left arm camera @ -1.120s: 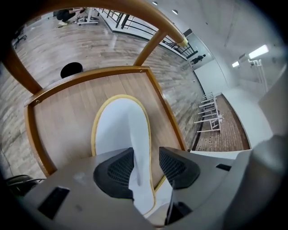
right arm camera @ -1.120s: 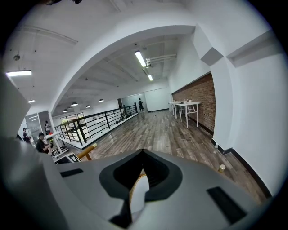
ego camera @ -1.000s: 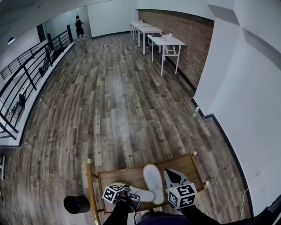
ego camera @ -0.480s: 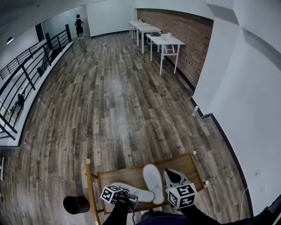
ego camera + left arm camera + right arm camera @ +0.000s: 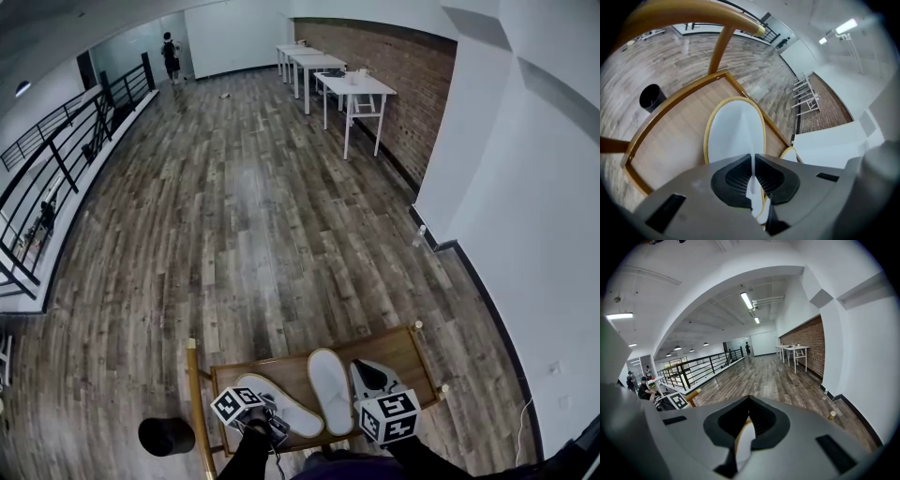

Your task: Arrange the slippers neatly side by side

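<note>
Two white slippers with yellow trim lie on a small wooden table (image 5: 398, 349). The left slipper (image 5: 279, 405) (image 5: 736, 131) lies at a slant, and my left gripper (image 5: 265, 419) (image 5: 753, 176) is closing its jaws on the slipper's thin near edge, pads pinching it. The right slipper (image 5: 330, 389) (image 5: 790, 153) points straight away from me. My right gripper (image 5: 372, 377) (image 5: 746, 427) sits just to its right, shut on a white, yellow-trimmed edge of that slipper (image 5: 743, 442).
The table has a raised rim and a wooden post (image 5: 190, 349) at its left corner. A black round bin (image 5: 166, 436) (image 5: 651, 97) stands on the plank floor to the left. White tables (image 5: 354, 89) line the brick wall; a railing (image 5: 66, 150) runs along the left.
The left slipper has turned a little on the table, its left end now farther from me. The left gripper's cube has shifted slightly. The right slipper and right gripper have stayed put.
</note>
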`<state>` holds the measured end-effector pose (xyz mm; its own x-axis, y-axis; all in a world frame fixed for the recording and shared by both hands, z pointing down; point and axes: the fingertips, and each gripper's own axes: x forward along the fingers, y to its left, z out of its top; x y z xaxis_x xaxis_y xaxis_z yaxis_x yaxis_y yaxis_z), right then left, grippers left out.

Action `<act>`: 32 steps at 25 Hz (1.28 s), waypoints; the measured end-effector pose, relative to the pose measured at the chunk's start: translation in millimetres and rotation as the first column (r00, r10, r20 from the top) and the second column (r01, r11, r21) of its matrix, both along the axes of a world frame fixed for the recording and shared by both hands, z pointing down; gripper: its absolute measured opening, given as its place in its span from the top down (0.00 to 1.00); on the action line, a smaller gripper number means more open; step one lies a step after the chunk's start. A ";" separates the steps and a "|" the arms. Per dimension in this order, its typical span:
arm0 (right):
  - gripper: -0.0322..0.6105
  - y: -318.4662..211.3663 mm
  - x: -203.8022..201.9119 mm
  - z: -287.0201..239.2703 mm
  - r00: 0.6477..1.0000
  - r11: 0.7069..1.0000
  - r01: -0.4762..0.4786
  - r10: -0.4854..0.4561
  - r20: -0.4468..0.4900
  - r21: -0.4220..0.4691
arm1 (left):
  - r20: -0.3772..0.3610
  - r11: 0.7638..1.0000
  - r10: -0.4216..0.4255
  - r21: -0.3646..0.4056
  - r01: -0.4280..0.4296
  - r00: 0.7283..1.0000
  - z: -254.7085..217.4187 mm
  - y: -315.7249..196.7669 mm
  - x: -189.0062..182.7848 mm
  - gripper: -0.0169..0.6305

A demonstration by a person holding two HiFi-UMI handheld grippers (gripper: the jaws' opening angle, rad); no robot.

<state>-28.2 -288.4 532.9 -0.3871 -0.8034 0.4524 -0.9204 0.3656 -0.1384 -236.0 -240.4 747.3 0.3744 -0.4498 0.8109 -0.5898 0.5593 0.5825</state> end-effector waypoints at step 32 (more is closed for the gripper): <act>0.95 -5.1 23.4 2.0 0.997 0.997 -0.073 0.073 -0.009 -0.012 | 0.143 0.771 0.637 -0.101 -0.629 0.757 12.1 -27.8 78.2 0.95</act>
<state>-4.8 -293.5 534.9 -0.3238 -0.8235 0.4658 -0.9458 0.2957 -0.1345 -157.8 -268.3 759.4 0.4254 -0.1189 0.8972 -0.9001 0.0473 0.4330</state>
